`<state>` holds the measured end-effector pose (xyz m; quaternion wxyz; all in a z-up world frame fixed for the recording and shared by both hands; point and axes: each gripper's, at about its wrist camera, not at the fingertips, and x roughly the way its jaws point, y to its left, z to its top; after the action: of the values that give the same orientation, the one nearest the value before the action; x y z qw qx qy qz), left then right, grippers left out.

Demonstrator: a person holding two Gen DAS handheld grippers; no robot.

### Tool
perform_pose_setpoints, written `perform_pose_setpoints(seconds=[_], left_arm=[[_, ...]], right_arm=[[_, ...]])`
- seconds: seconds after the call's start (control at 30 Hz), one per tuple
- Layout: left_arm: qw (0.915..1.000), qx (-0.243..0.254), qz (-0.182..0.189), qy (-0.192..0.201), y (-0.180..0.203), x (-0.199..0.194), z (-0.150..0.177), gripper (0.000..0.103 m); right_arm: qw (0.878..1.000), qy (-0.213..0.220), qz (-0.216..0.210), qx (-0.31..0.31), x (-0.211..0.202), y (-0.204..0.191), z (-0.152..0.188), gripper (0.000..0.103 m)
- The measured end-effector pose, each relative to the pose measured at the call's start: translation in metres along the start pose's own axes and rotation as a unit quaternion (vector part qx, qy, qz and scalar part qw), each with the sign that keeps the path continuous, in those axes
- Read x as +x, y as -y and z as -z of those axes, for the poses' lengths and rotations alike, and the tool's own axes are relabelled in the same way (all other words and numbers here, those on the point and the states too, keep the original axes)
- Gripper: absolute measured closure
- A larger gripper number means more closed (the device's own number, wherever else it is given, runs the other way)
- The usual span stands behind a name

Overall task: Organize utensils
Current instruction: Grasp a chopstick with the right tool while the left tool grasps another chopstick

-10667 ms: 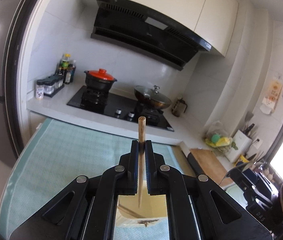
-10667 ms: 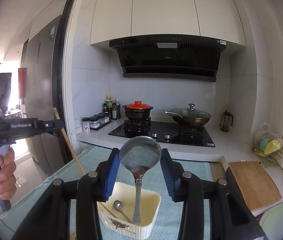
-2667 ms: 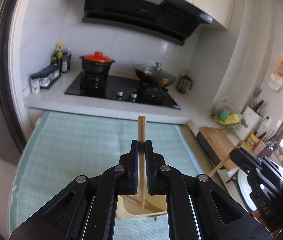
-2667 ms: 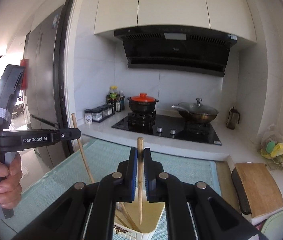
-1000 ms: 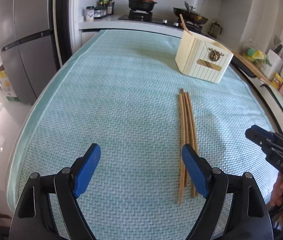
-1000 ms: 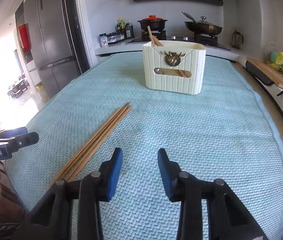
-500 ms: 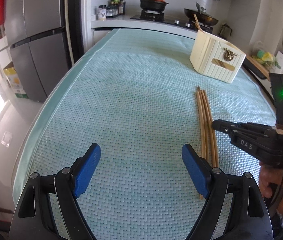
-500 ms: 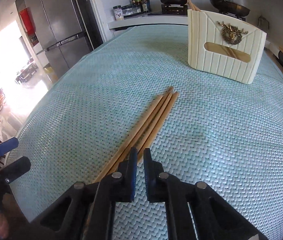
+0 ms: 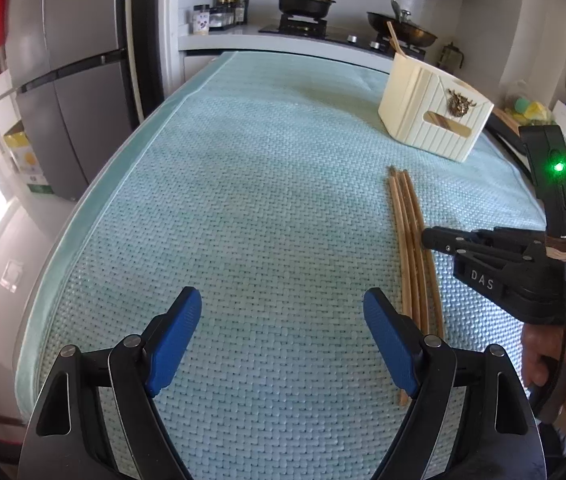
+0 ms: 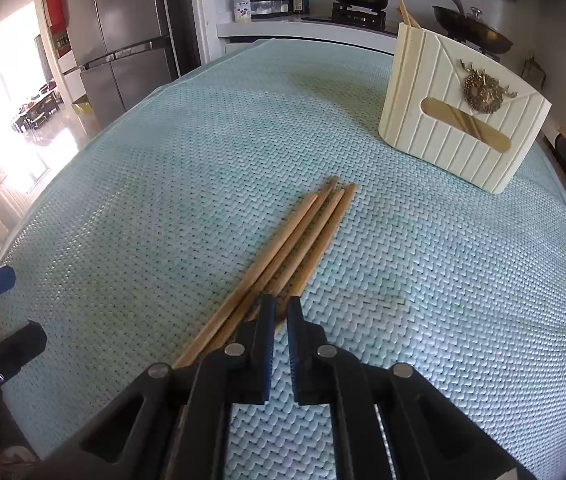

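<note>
Several wooden chopsticks [image 10: 295, 240] lie side by side on the teal woven mat [image 10: 163, 184]; they also show in the left wrist view [image 9: 411, 240]. A cream utensil holder [image 10: 459, 120] with chopsticks standing in it sits beyond them, also in the left wrist view [image 9: 435, 112]. My right gripper [image 10: 281, 312] is low over the near part of the chopsticks, its jaws nearly together; whether a chopstick is between them I cannot tell. It appears in the left wrist view [image 9: 429, 236] touching the bundle. My left gripper [image 9: 283, 340] is open and empty, left of the chopsticks.
A fridge [image 9: 63, 80] stands left of the table. A stove with a red-lidded pot [image 9: 303, 0] and a wok [image 9: 403, 28] is behind the table. The mat's left edge [image 9: 83, 232] drops off to the floor.
My right gripper has moved down and forward onto the chopsticks, jaws still nearly together. My left gripper stays open and has shifted slightly.
</note>
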<state>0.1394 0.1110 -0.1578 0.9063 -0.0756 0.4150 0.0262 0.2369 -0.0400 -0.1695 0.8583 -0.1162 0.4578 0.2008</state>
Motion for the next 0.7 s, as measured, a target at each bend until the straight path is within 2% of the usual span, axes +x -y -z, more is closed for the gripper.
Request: perform_pose_setpoints(seconds=[0.3, 0.47, 0.7], left_arm=[[0.9997, 0.02, 0.007, -0.008, 0.013, 0.009, -0.004, 0.018], [0.998, 0.055, 0.021, -0.023, 0.033, 0.028, -0.01, 0.018], [0.9933, 0.109, 0.012, -0.036, 0.056, 0.049, -0.018, 0.018]], right_arm=[[0.999, -0.004, 0.047, -0.016, -0.017, 0.025, 0.026, 0.096], [0.997, 0.002, 0.08, 0.008, -0.033, 0.053, 0.048, 0.096], [0.992, -0.006, 0.104, 0.064, -0.051, 0.103, 0.081, 0.096]])
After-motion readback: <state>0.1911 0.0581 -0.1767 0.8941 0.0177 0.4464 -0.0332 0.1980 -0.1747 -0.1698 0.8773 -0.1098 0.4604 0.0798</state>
